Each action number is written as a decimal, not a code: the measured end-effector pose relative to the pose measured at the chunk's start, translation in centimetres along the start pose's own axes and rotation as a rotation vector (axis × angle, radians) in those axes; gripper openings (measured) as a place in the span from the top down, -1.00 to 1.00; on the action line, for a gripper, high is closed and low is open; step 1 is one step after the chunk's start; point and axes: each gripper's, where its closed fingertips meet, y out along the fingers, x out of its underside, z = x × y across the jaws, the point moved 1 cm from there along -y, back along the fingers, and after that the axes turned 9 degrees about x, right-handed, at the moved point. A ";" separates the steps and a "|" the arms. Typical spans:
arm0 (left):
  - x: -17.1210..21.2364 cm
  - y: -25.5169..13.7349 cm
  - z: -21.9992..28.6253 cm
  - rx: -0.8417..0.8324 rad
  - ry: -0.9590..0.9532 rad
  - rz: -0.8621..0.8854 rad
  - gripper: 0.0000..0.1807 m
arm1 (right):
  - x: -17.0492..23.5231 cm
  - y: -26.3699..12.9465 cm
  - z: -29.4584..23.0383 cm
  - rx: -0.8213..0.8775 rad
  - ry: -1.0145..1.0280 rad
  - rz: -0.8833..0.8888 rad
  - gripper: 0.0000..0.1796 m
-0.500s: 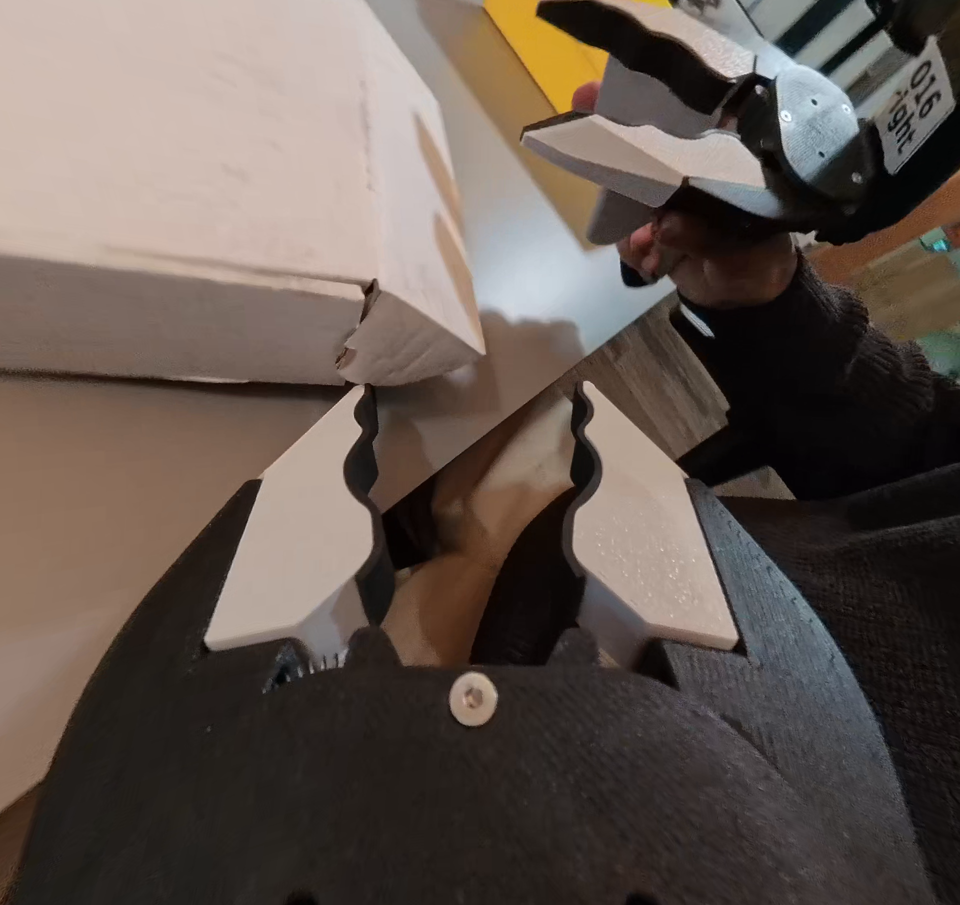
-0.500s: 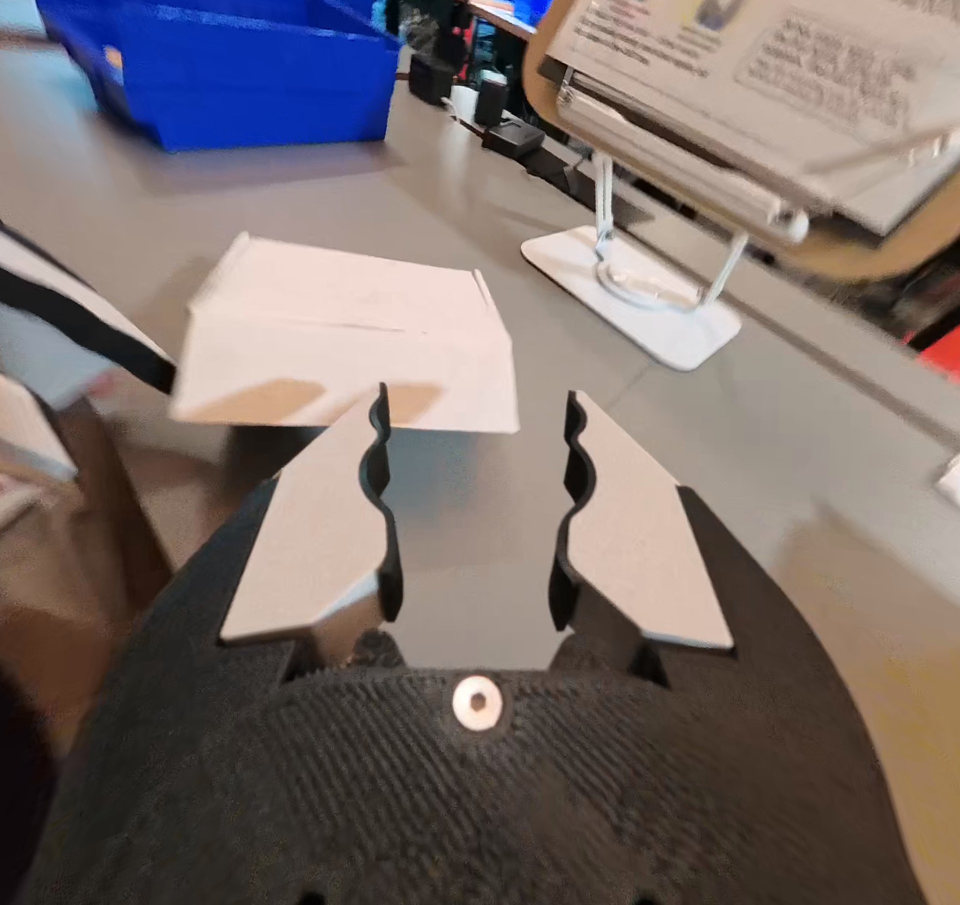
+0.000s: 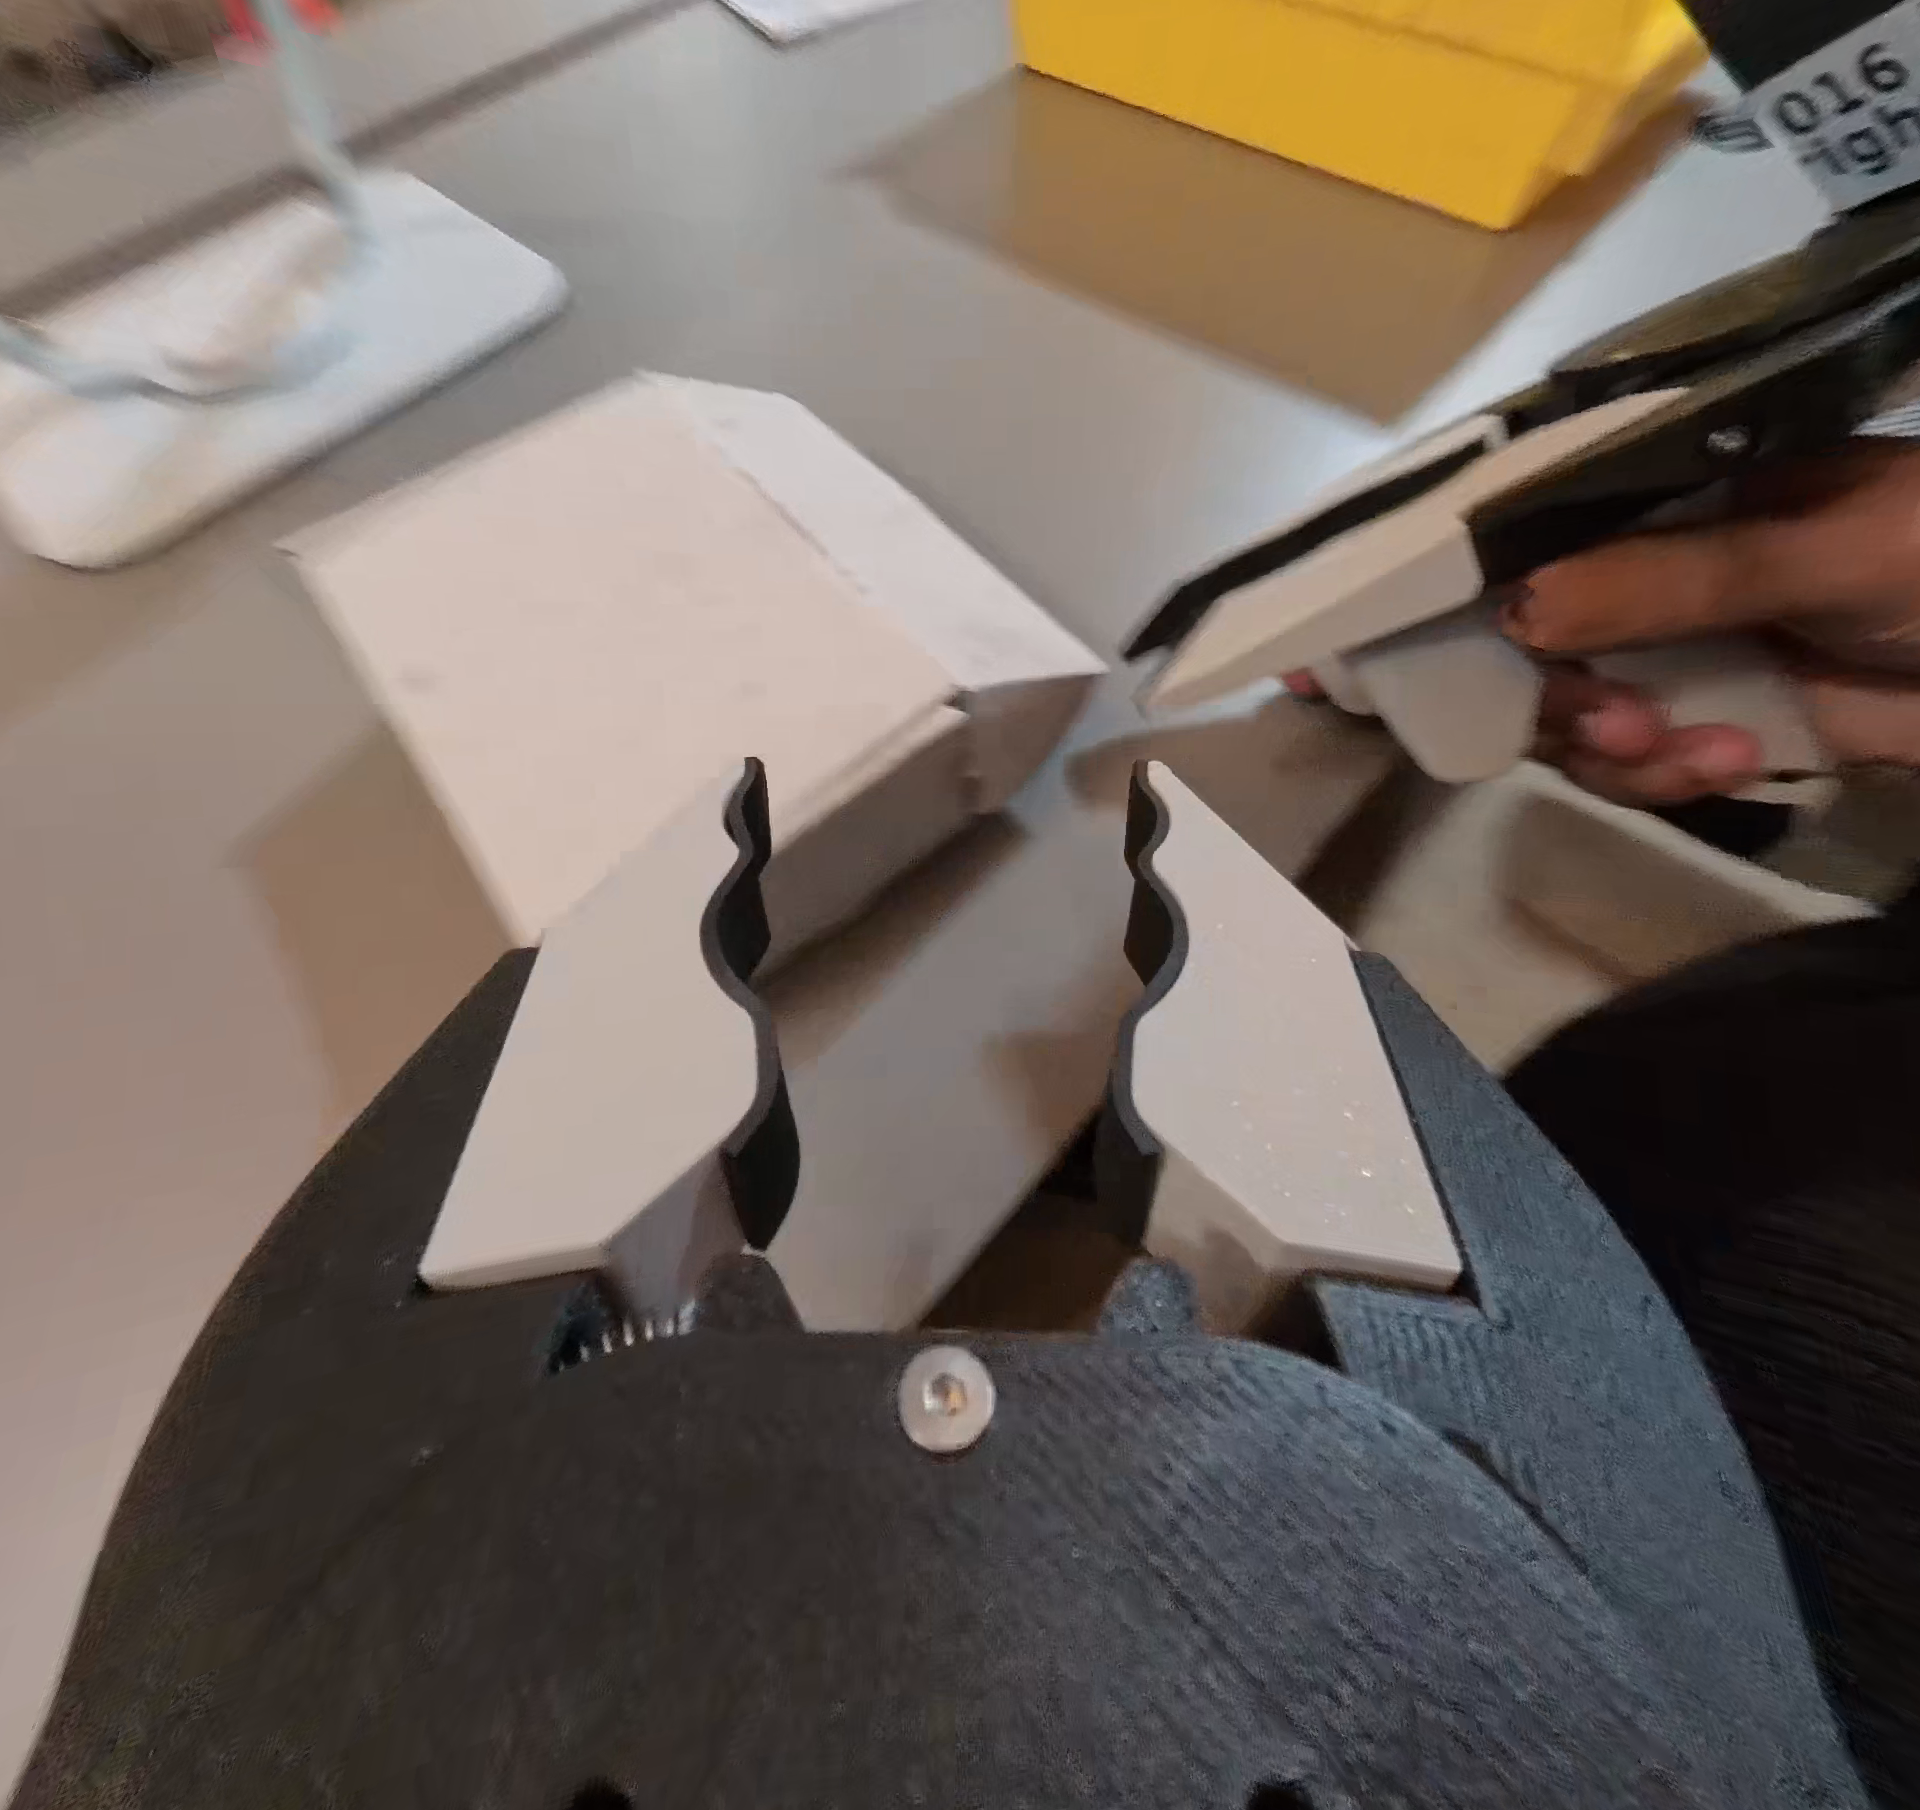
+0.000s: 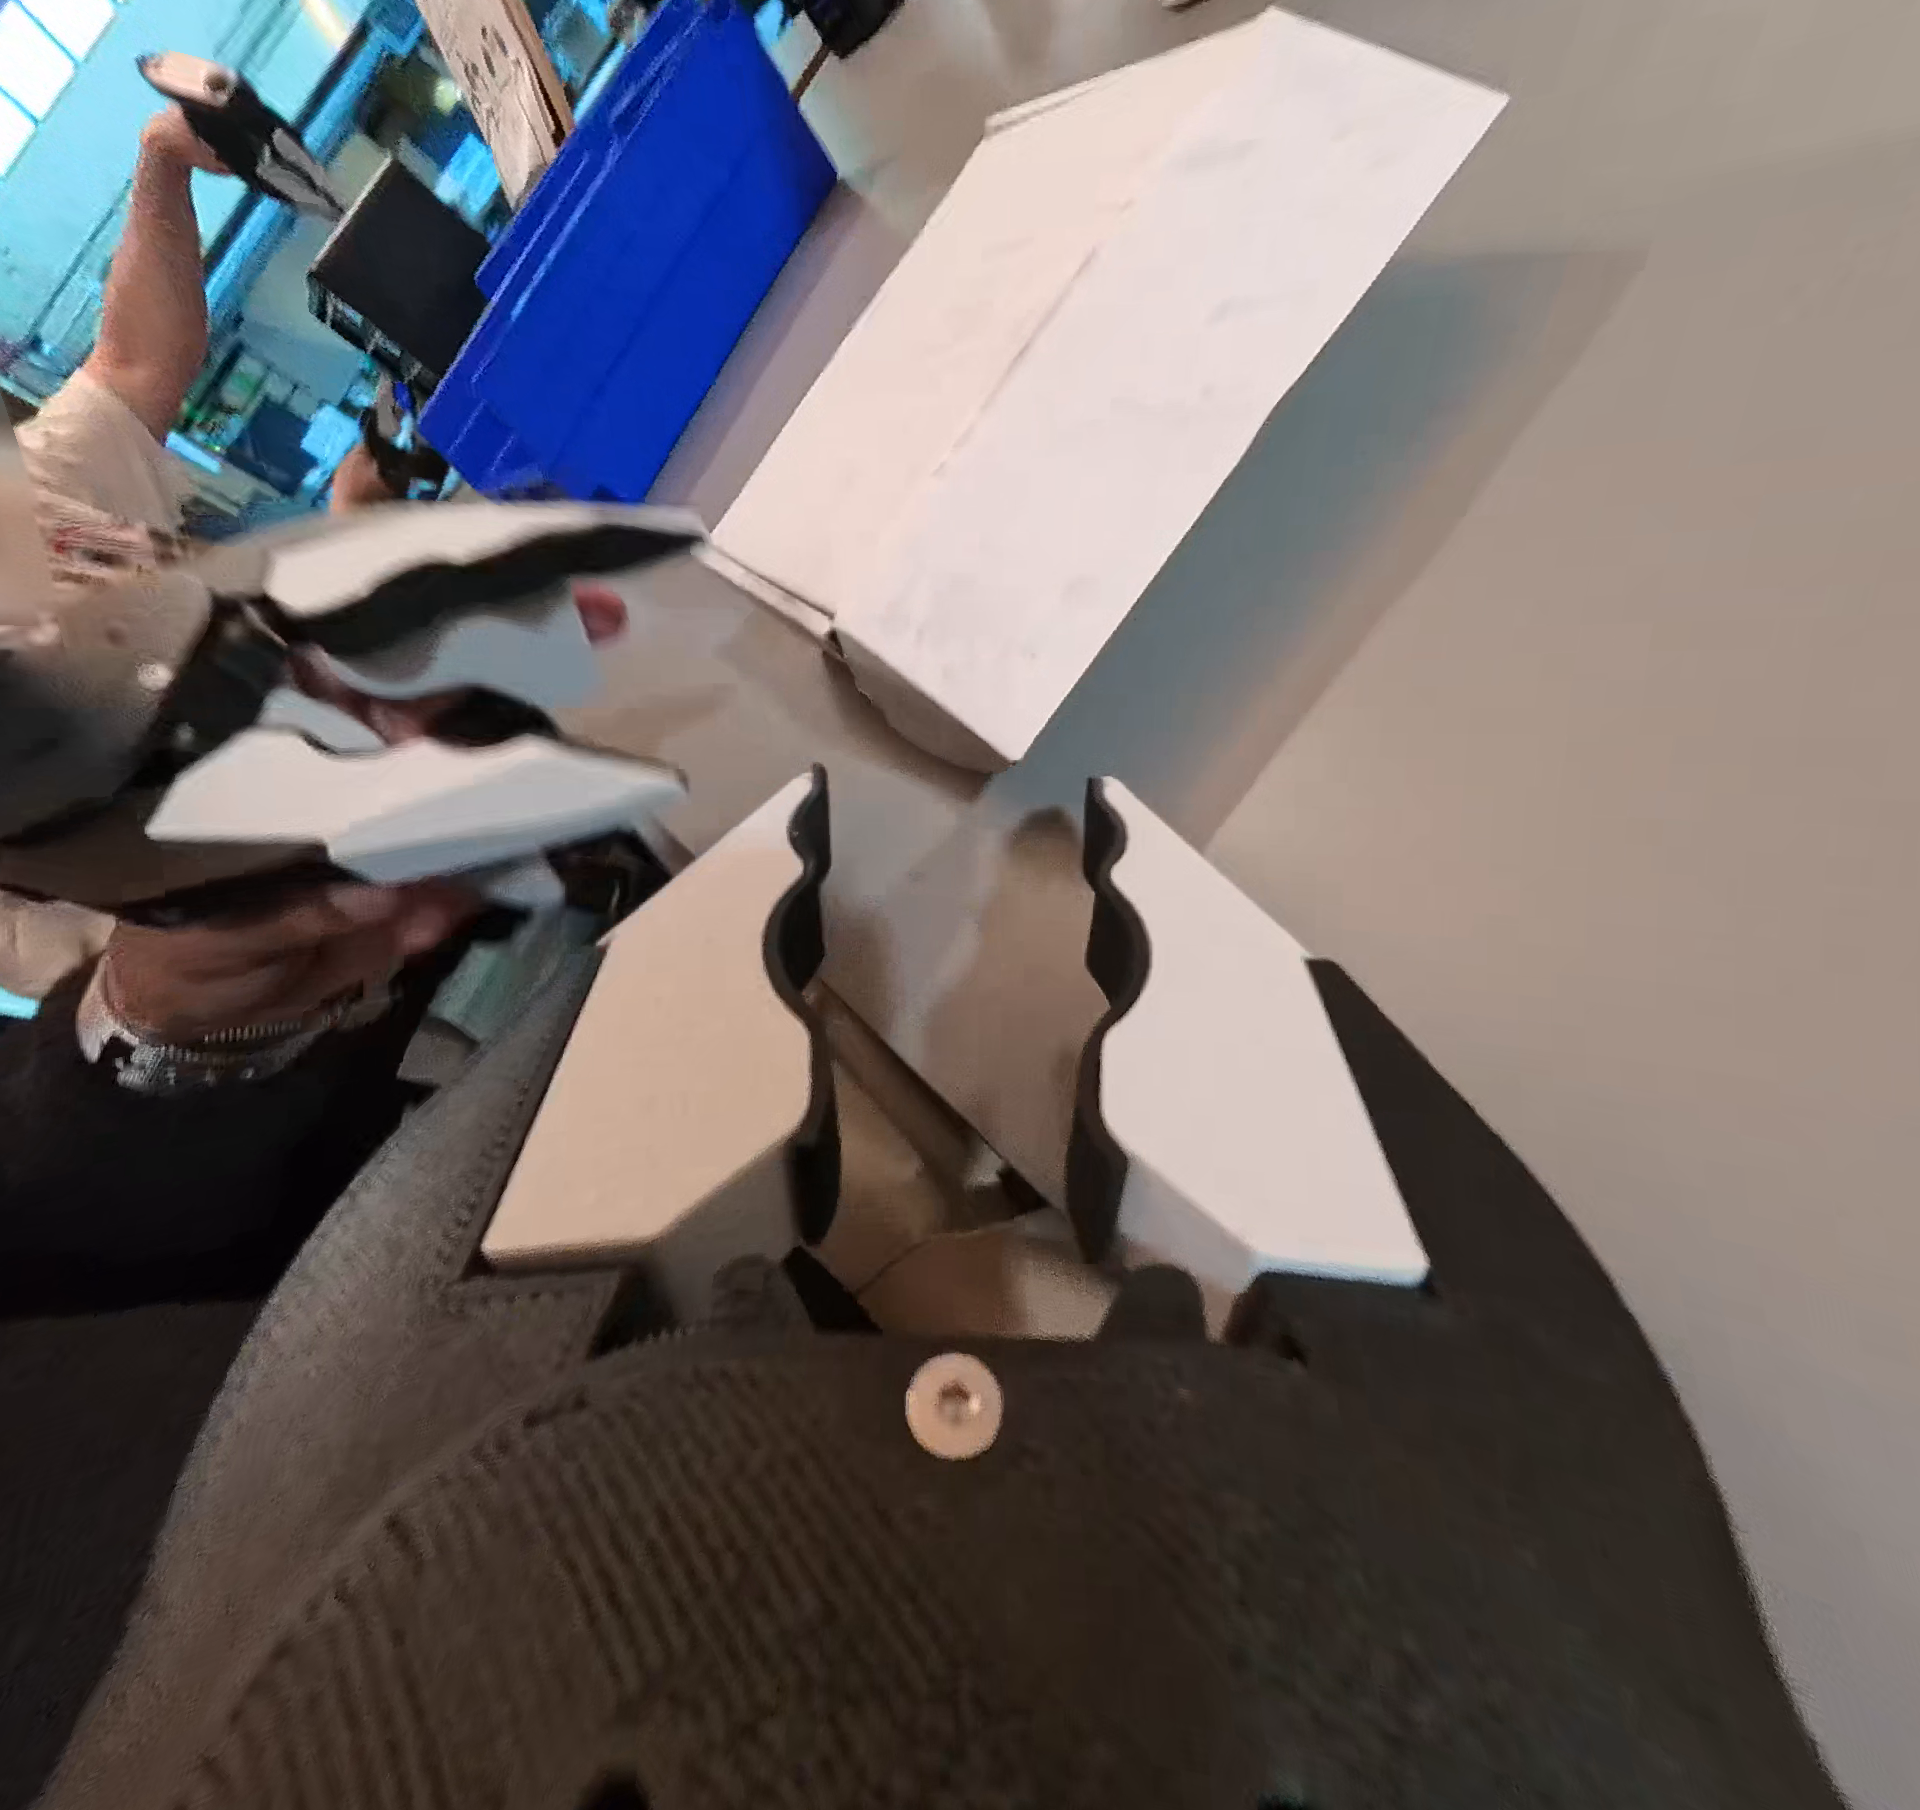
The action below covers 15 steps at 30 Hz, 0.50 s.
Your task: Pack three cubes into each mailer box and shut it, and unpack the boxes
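Left wrist view has the left tongs (image 3: 948, 773) spread and empty, aimed at the near corner of the closed mailer box (image 3: 665, 617) lying flat on the counter (image 3: 727, 233). The right tongs (image 3: 1143, 664), spread too, hover beside that corner, probably going for the flap.

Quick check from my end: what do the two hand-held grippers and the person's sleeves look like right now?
Both the left hand-held gripper and the right hand-held gripper have light grey angular fingers with wavy black pads on a textured black printed body with one silver screw. The right carries a white label. Sleeves are dark knit; one wrist wears a silver bracelet.
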 end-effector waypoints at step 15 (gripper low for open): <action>2.0 3.0 -4.4 -0.115 0.407 -0.150 0.14 | 0.0 2.7 0.1 -0.008 -0.087 -0.063 0.90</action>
